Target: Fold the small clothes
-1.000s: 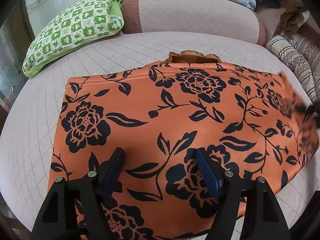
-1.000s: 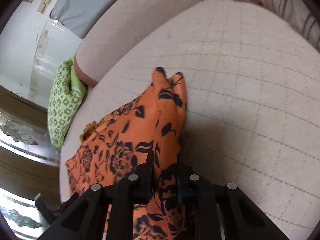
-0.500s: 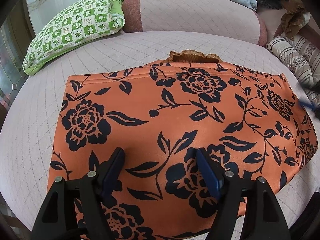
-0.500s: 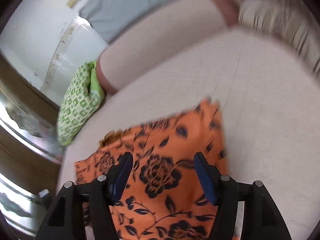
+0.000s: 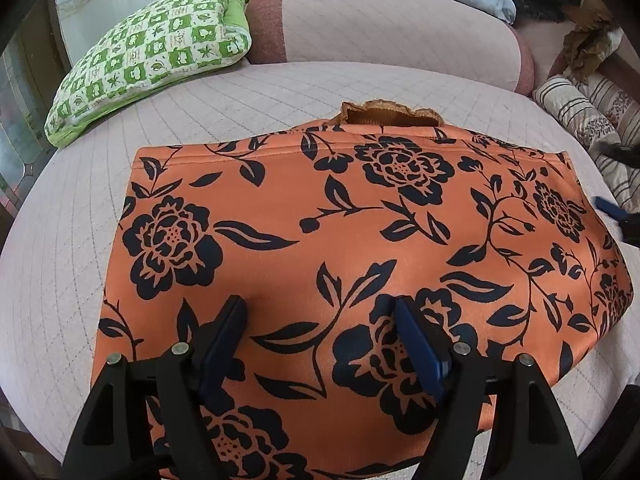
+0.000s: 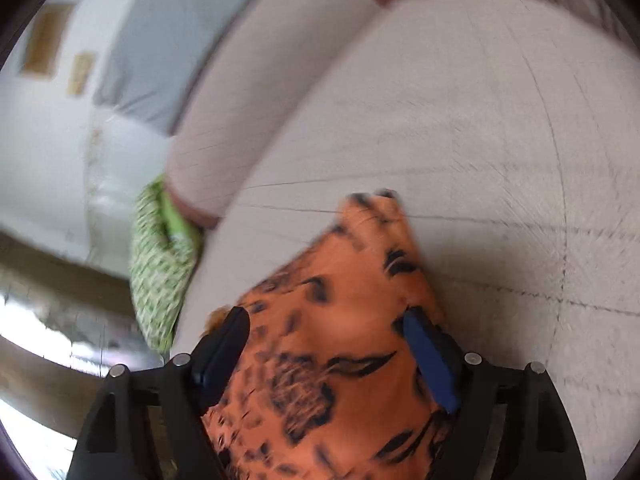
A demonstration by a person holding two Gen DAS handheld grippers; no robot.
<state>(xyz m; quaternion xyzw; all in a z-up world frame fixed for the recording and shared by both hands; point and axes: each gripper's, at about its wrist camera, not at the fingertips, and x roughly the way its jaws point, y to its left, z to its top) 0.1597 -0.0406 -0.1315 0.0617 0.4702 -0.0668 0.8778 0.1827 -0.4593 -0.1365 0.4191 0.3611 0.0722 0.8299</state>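
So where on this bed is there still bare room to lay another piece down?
Bare quilt lies between the orange floral garment and the bolster, and down the garment's left side. The right edge is crowded by striped cushions; the green pillow fills the far left.

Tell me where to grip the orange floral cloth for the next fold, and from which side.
Judging by how it lies, take the orange cloth at its near-left corner, coming from the left edge. It lies flat on the quilted bed, and that edge is free, so fingers could slide under there.
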